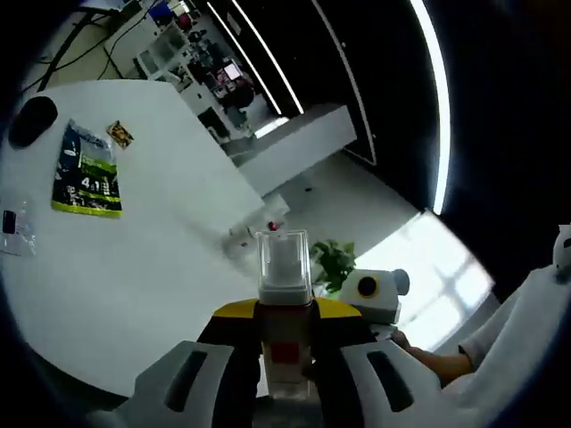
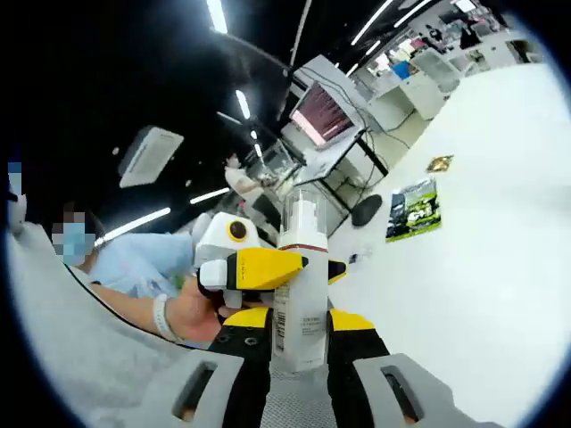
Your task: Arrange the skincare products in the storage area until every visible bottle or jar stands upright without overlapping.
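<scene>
White and capped in clear plastic, the tall pump bottle (image 2: 301, 294) stands lifted above the white table (image 2: 464, 267), clamped low on its body by the right gripper (image 2: 299, 343) and higher by the left gripper (image 2: 268, 267). In the left gripper view the left gripper (image 1: 284, 357) pinches the same bottle (image 1: 284, 267). A green printed packet (image 1: 86, 169) and a small gold sachet (image 1: 120, 135) lie well apart on the table (image 1: 134, 267).

Packet (image 1: 86, 169) on table (image 1: 161, 267), beside wrapper (image 1: 120, 135)
</scene>
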Motion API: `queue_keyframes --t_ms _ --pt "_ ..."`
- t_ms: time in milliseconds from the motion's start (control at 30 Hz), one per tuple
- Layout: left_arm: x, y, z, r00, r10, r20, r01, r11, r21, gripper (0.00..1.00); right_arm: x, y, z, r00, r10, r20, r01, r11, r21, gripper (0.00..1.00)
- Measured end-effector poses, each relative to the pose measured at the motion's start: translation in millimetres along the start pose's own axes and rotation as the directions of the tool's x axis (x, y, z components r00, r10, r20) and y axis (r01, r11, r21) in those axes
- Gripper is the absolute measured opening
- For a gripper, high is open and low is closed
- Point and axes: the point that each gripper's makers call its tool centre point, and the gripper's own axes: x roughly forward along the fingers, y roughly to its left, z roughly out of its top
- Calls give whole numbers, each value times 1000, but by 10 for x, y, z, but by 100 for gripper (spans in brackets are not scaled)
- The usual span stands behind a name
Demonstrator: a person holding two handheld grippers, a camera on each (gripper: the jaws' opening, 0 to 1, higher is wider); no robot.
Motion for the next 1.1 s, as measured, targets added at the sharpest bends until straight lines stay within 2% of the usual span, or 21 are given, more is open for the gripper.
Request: queue_keyframes --t_ms 33,100,200,433,533,600,667,700,800,867,900,933,967,1000,1067,1100 --pt "-4 45 8 1000 27 5 -27 1000 -7 17 8 1 -28 1000 -23 -19 22 1000 -18 20" --pt "-11 104 19 998 61 12 -61 998 -8 17 32 -24 -91 994 -87 -64 79 991 -109 23" --pt "-12 172 20 996 93 11 -93 996 -8 16 75 -55 -108 984 -160 -75 143 972 -189 22" --pt "0 181 -19 994 108 -4 -108 994 7 17 194 -155 -119 962 -252 -103 219 941 -256 19" --pt "-21 211 16 993 115 10 -115 993 -4 17 195 -161 -105 965 -242 -101 214 949 -233 17" --pt "-21 198 18 995 101 11 -101 995 -17 17 164 -146 -86 972 -211 -107 189 965 -182 17" --pt "-13 176 19 997 81 13 -81 996 -30 17 131 -149 -71 977 -183 -107 163 972 -171 16" --pt "-9 152 16 998 64 10 -64 997 -36 17 118 -112 -72 983 -147 -108 131 981 -141 16" --pt "7 85 9 1000 17 7 -16 999 -46 17 57 -110 -48 992 -92 -83 85 993 -80 15" --pt "15 -3 -1 999 -44 6 45 996 -82 18 23 -25 -39 998 -3 -60 5 999 35 15" --pt "4 -69 10 996 -90 12 91 989 -115 18 0 46 -11 998 60 -32 -58 996 67 15" --pt "-2 -77 15 995 -103 15 104 987 -124 19 -22 56 3 997 78 -21 -76 993 90 14" --pt "-6 -93 13 993 -117 17 118 985 -129 20 -52 115 2 992 125 -18 -122 986 116 14" --pt "-9 -166 -4 988 -152 10 152 977 -149 20 -69 145 4 988 154 -16 -151 979 136 14" --pt "0 -201 -10 986 -166 9 165 977 -137 21 -104 211 6 977 213 -11 -208 961 180 14" --pt "-4 -261 -10 981 -195 11 194 971 -136 21 -131 264 29 965 264 12 -259 937 236 14"
